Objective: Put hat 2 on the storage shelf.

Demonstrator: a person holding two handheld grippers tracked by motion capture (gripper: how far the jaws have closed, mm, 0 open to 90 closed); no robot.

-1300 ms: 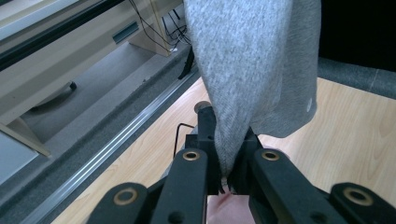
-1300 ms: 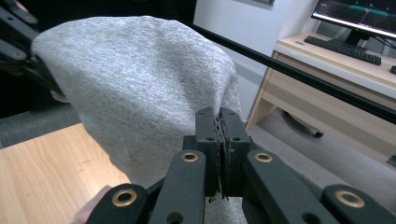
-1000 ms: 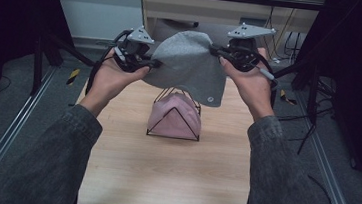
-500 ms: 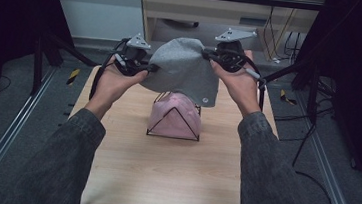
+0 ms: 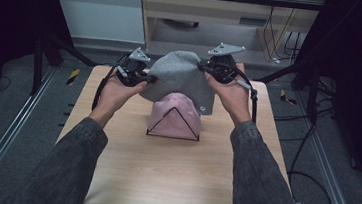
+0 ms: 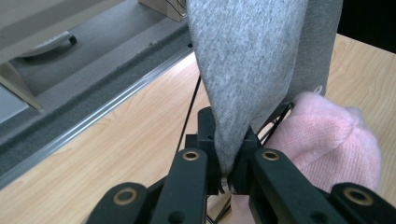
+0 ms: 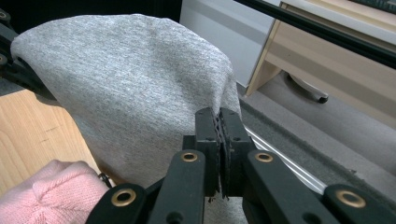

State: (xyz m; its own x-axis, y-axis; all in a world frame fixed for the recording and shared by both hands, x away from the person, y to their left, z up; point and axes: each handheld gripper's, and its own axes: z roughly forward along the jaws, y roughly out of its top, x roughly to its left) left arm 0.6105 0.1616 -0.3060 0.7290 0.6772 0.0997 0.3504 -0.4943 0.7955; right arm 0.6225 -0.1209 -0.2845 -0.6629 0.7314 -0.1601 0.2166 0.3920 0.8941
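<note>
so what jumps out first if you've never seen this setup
A grey knit hat hangs stretched in mid-air between the left gripper and the right gripper, each clamped shut on its edge, above the far half of the wooden table. Directly beneath it sits a pink knit hat draped over a black wire stand, with the grey hat's lower edge overlapping its far side.

My high view is dim and soft, dark beyond the table (image 5: 172,171); both gripper views are brighter, sharper.
</note>
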